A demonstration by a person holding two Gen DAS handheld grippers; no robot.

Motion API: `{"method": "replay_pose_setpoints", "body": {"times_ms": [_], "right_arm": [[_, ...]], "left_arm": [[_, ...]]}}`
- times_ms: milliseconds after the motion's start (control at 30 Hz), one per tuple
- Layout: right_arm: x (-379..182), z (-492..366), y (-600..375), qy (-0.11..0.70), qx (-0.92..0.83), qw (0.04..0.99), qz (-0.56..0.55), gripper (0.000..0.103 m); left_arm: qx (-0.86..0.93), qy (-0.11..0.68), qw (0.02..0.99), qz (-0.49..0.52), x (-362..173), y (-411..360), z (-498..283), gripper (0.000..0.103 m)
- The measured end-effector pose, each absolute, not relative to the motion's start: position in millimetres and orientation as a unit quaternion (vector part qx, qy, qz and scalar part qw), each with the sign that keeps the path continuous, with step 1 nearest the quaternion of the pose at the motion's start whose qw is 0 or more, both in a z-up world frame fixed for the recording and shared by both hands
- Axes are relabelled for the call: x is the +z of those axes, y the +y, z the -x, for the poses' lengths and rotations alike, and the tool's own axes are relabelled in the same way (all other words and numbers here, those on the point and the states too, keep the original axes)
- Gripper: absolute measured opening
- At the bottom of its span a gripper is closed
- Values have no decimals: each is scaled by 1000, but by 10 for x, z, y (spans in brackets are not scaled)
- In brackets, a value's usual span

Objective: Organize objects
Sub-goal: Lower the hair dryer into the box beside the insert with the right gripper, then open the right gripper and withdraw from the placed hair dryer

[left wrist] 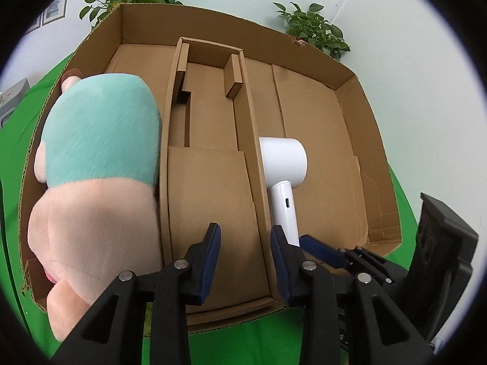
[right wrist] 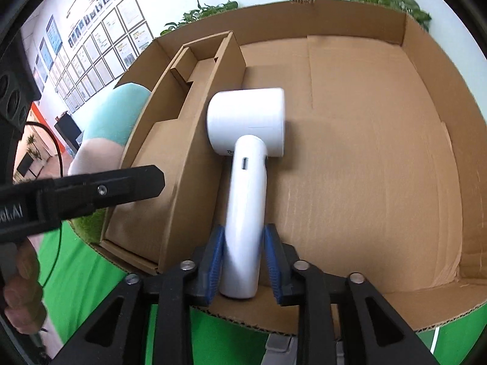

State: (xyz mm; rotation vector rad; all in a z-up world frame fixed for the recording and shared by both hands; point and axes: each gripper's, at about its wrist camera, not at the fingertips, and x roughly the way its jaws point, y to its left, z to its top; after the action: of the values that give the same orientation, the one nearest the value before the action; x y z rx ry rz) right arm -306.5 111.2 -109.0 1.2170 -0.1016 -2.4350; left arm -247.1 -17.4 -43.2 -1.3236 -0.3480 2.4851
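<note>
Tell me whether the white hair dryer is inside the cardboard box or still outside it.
Inside. The hair dryer lies on the floor of the cardboard box, beside the cardboard insert, handle between the right gripper pads.

Right gripper jaws slightly parted; left gripper jaws apart.

An office or lab corner: rows of framed certificates cover the white wall far left of the fingers, potted plants beyond them (green cloth underneath).
</note>
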Motion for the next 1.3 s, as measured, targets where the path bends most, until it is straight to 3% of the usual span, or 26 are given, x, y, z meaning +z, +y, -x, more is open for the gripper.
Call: {"method": "replay_pose_setpoints", "body": {"times_ms": [67,333,433,733,800,900,967,1000,1033,1100,1300], "right_arm": [[-1053,3061,1123,-37,-879,209,-428,41],[-1061,3098,1108,-47,-873,211,-438,40],[-1115,3130,1047,-47,-867,213,-448,26],[-1135,3118,1024,-45,-866,207,-452,25],[-1100,3096,1026,-39,-870,193,-452,31],[-975,3008,1083,-25,-888,169,-427,54],[-854,2900,1159,-19,-904,148,-400,86],[-783,2822,1207,-13,-916,130,-380,93],[-718,2746,1255,-7,-926,113,-360,103],[-603,2594,1338,0,-941,92,-325,103],[-403,2318,1519,1,-955,99,-280,103]], "left_arm": [[868,-117,151,459,-439,-159,2471,33],[871,-111,147,456,-437,-185,2413,33],[871,-114,146,455,-444,-194,2409,33],[873,-121,142,450,-448,-237,2372,33],[881,-109,125,444,-419,-247,2342,33],[902,-92,103,410,-303,-230,2240,33],[924,-68,79,369,-163,-200,2116,33],[938,-46,58,339,-67,-162,2023,41],[947,-32,45,315,7,-132,1947,59],[960,-21,27,277,127,-117,1823,87],[971,-9,30,236,295,-26,1602,87]]}}
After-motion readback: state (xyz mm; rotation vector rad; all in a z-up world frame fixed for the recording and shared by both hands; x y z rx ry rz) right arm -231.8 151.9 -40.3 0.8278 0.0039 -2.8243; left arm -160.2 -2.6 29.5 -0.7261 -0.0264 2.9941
